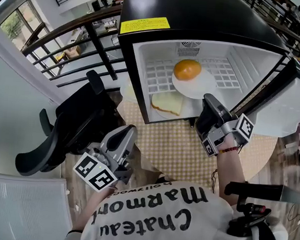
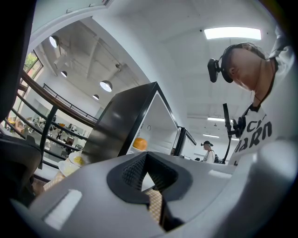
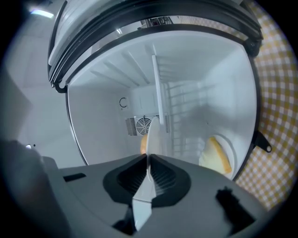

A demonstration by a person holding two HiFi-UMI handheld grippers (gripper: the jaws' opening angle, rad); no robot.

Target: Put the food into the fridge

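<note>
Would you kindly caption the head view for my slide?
Right gripper holds a plate with an orange over the fridge shelf, above the bread.

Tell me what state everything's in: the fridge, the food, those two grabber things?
Fridge door: open.
Plate with orange: held by its rim at the upper level.
Bread: lying at the lower level.
Right gripper: fingers shut on the plate.
Left gripper: fingers shut, empty.

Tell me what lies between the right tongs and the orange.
Only the white plate under the orange, its rim in the right tongs; head view.
</note>
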